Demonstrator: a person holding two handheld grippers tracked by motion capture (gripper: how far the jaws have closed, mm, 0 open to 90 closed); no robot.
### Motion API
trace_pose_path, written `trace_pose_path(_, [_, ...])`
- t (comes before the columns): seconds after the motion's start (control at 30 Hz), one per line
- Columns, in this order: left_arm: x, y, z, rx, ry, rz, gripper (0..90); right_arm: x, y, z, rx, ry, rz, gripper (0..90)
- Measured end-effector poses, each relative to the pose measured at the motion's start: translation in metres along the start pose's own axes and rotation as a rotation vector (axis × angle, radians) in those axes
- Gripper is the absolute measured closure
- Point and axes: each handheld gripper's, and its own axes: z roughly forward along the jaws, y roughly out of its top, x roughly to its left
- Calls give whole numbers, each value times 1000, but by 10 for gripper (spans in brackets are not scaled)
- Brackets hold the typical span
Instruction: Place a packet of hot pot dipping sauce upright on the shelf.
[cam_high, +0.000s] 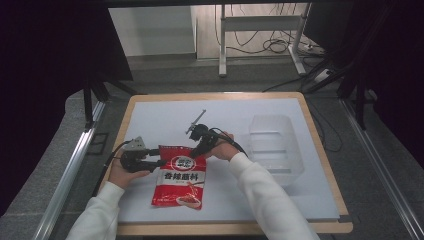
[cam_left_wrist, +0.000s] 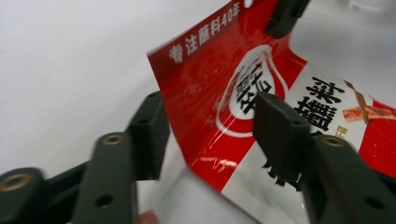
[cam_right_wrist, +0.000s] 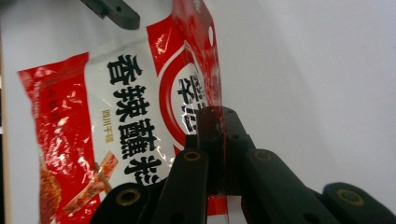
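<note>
A red and white sauce packet (cam_high: 179, 181) lies on the white bench (cam_high: 165, 120), its printed face up and its top edge lifted off the surface between the two grippers. The right gripper (cam_high: 201, 148) comes at that top edge from the packet's upper right corner; in the right gripper view its two black jaws are pressed together with the thin red rim of the packet (cam_right_wrist: 140, 126) pinched between the pads, so the rest of the packet hangs away to the left of the jaws. The left gripper (cam_high: 159, 159) sits at the packet's upper left corner, level with the bench. In the left gripper view its jaws stand well apart, one on each side of the raised red edge of the packet (cam_left_wrist: 243, 98); the right-hand pad is close over the printed face near the round logo and the left-hand pad lies behind the packet's free edge, and neither pad presses on it. The tip of the right gripper's jaw shows at the top of that view, on the far rim. A clear plastic bin (cam_high: 276, 145) stands well to the right of the right gripper, apart from the packet.
</note>
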Motion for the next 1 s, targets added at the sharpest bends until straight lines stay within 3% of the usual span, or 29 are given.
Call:
trace_pose_path(0.03, [0,-1,-6,-25,12,-23,388,2,0,-6,-7,2,11,884])
trace_pose_path(0.27, [3,-4,-17,-41,43,-53,354,10,2,-32,-40,-11,29,885])
trace_pose_path(0.47, [5,-7,-19,-38,46,-64,343,27,7,-58,-78,-47,3,887])
trace_pose_path(0.5, [5,-7,-18,-42,46,-63,344,36,10,-70,-89,-58,-18,887])
trace_pose_path(0.57, [4,-6,-19,-37,46,-52,344,39,11,-74,-92,-59,-26,887])
trace_pose_path(0.63, [4,-6,-19,-44,48,-58,343,48,14,-91,-106,-64,-45,888])
trace_pose_path(1.0, [5,-7,-19,-33,57,-63,337,68,20,-136,-140,-111,-111,889])
